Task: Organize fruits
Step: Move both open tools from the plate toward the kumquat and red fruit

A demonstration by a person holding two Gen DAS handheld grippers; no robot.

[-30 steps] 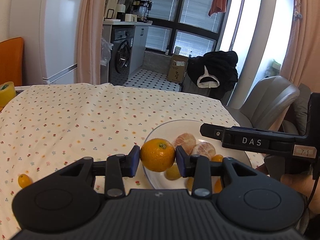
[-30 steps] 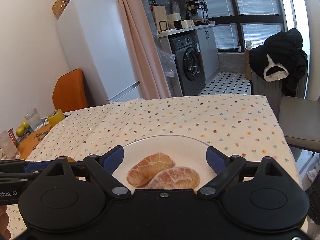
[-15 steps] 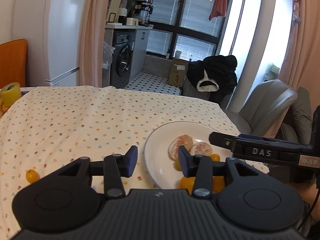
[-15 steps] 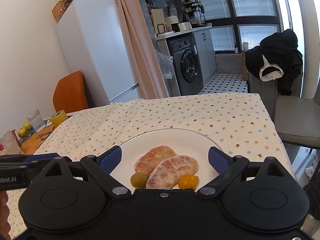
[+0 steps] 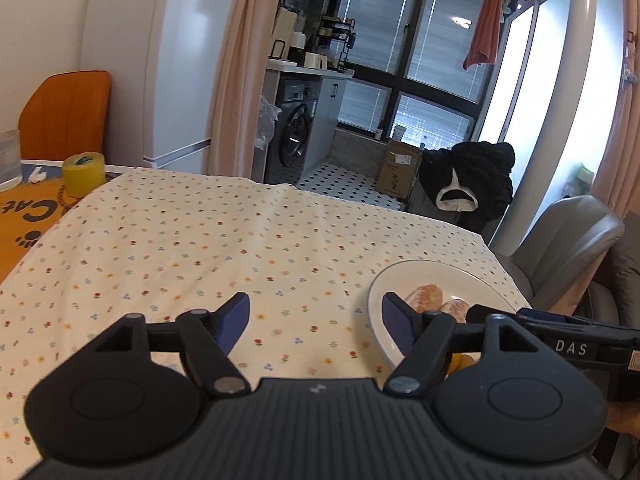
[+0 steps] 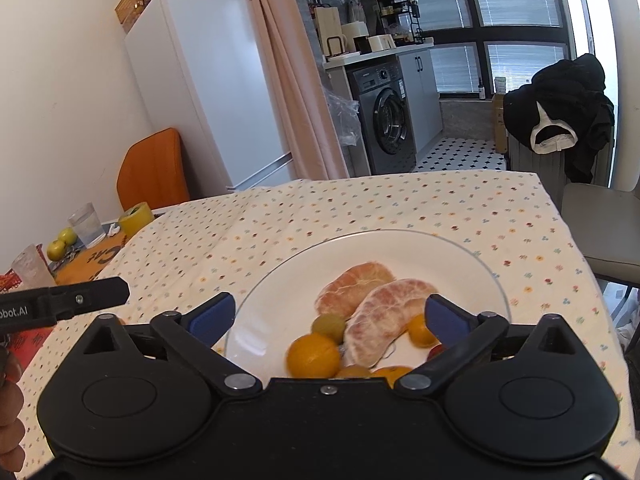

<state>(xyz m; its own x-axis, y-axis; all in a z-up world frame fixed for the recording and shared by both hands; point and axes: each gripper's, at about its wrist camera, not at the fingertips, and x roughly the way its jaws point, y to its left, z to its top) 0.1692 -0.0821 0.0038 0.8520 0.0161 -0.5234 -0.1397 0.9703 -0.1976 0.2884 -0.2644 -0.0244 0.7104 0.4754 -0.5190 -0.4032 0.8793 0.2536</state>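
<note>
Setting: Kitchen-side dining table under a cream floral-print tablecloth [image 5: 192, 240], with a white fridge, washing machine and tall windows behind.

Left wrist view: the left gripper [image 5: 316, 318] hovers over bare cloth, blue-padded fingers spread wide and holding nothing; the round white ceramic plate [image 5: 376, 300] sits just to its right, near the table's right edge. The cloth ahead and to the left lies open. A yellow tape roll [image 5: 83, 168] stands at the far left, on an orange mat.

Right wrist view: the right gripper [image 6: 328, 314] hangs over the plate's near rim, tongs apart and empty. Two peeled citrus halves [image 6: 376, 292] lie mid-plate, with a whole orange mandarin [image 6: 313, 354], a small green fruit [image 6: 329, 326] and small orange fruits gathered at the near rim, apparently so nothing rolls off.

Room to move: the plate's far half is bare; a grey chair [image 6: 600, 208] flanks the right edge.
</note>
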